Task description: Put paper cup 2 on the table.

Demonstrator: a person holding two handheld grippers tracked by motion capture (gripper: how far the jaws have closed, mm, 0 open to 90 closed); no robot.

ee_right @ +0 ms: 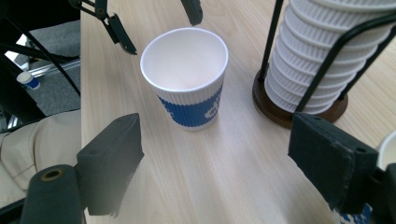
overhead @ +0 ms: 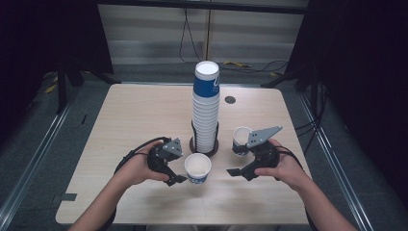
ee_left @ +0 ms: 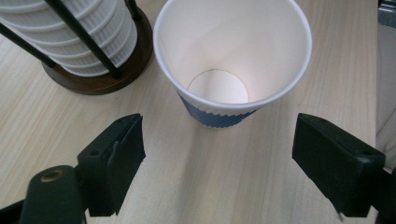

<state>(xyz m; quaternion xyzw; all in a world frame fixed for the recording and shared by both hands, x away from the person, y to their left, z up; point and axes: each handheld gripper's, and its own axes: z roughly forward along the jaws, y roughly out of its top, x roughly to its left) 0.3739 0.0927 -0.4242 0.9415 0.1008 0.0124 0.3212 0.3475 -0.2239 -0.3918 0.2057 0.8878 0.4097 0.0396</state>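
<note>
My left jaws point(ee_left: 217, 163) stand wide and empty, just short of the cup point(ee_left: 232, 56) upright on the tabletop point(ee_left: 56, 130) beside the stack point(overhead: 206, 108). My right jaws point(ee_right: 217, 163) are open too. I'd close gently, avoiding crushing the rim.

The table point(overhead: 144, 110) is seen from above, facing twelve o'clock. The paper cup point(ee_left: 232, 60) is viewed closely from nine o'clock and from three o'clock; the cup stack point(ee_right: 327, 56) is shared by all views.
</note>
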